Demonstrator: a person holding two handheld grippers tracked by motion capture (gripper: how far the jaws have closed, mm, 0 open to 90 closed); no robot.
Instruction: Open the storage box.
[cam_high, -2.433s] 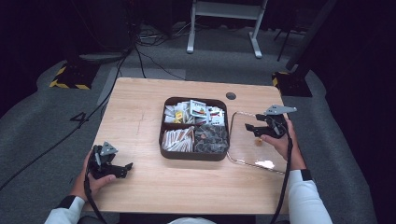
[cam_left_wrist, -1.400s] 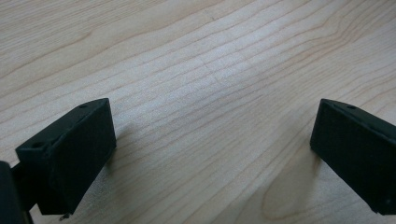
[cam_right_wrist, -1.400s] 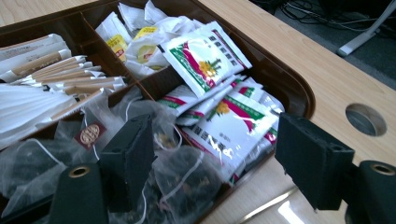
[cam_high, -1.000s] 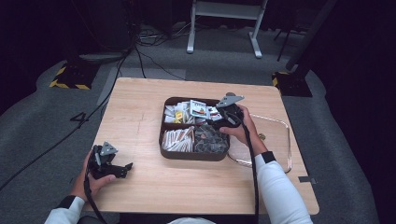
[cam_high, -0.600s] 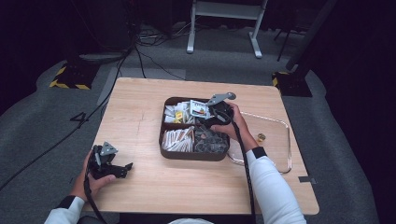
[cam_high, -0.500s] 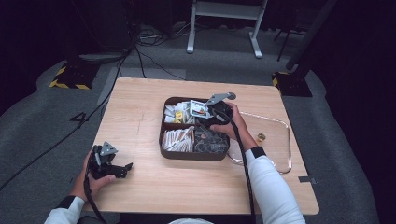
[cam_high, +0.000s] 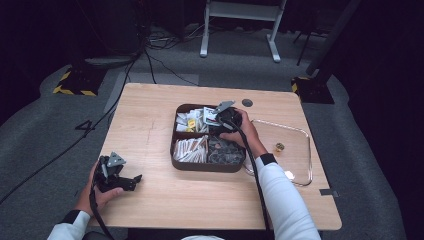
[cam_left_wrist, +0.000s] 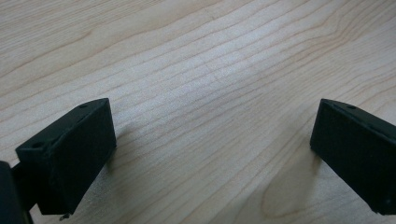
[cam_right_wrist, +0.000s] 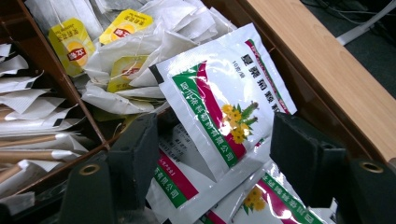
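Several glossy flat sachets (cam_right_wrist: 219, 107), wooden tray (cam_high: 181, 165)

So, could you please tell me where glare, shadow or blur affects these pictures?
Right gripper view: glare streaks the top sachet, and the near fingers look soft. Left gripper view: sharp wood grain on the table, soft shadows beside each finger. High view: the table is lit, the floor around it dark.

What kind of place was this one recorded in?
Likely a lab or studio set up for recording, not a home: a lone wooden table on grey carpet, loose cables across the floor, a metal stand base and dark surroundings behind.
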